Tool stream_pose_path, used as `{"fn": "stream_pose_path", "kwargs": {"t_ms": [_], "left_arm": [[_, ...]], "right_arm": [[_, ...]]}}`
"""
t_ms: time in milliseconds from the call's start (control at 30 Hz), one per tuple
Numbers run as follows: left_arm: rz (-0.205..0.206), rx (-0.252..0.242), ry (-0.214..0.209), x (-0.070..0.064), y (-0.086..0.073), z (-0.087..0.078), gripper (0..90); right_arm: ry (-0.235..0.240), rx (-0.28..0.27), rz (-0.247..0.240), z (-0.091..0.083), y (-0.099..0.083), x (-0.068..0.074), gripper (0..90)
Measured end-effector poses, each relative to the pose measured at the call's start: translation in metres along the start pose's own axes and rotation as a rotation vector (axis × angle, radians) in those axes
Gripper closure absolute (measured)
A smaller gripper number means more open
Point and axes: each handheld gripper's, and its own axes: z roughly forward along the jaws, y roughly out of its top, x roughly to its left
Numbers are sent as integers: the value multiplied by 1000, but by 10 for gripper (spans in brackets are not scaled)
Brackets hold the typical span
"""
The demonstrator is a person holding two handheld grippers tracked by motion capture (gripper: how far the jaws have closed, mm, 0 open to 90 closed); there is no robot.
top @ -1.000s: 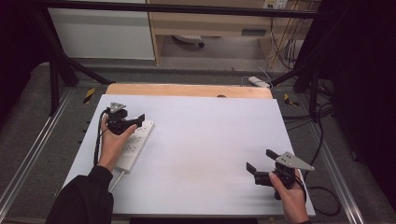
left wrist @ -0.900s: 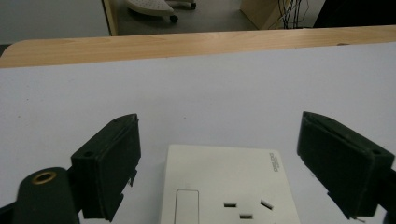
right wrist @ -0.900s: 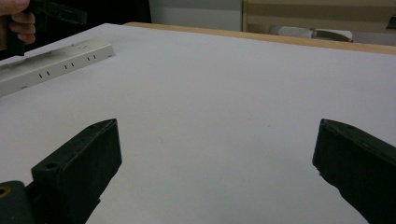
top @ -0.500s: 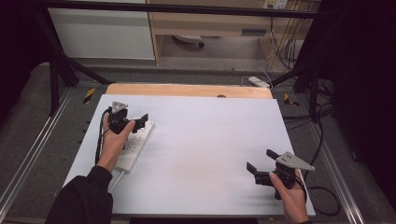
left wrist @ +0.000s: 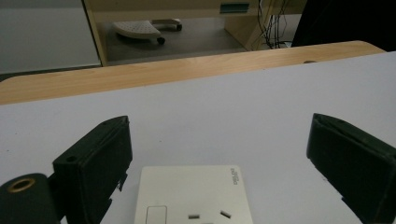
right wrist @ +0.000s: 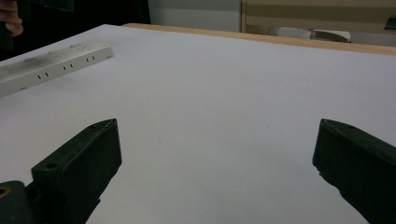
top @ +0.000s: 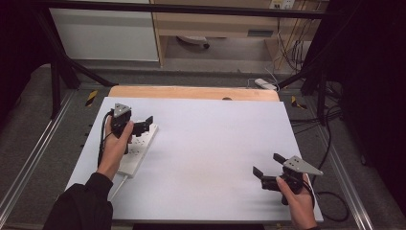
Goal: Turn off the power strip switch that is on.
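My fingers [left wrist: 100, 158] are standing wide apart on both grippers, gripping nothing. I am holding the left gripper [top: 143, 125] above the power strip [top: 136, 151] near the table's [top: 215, 143] left edge, ungrasped; the right gripper [top: 265, 173] is idling near the right front corner.

— Anything legible anywhere?

— Just one mark. In the left gripper view, the white power strip [left wrist: 194, 195] carries a small line of grey print on its top face, near the far right corner, running sideways along the edge. It looks like a brand mark, but the letters are too small and blurred to spell out.

— And in the high view, or from the right tool's camera?

— The strip [top: 137, 148] lies on the left side of the table there, with no print I can make out; only its socket slots show.
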Motion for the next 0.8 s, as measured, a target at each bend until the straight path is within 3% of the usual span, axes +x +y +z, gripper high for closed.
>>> {"fn": "stream_pose_path", "kwargs": {"t_ms": [133, 433, 800], "left_arm": [[2, 14, -10, -4, 0, -5, 67], [-4, -8, -64, -13, 2, -21, 62], [3, -53, -98, -19, 3, -56, 62]], "right_arm": [[-1, 0, -2, 0, 0, 0, 17], [-3, 1, -2, 0, 0, 0, 17], [-5, 2, -3, 0, 0, 0, 17]]}}
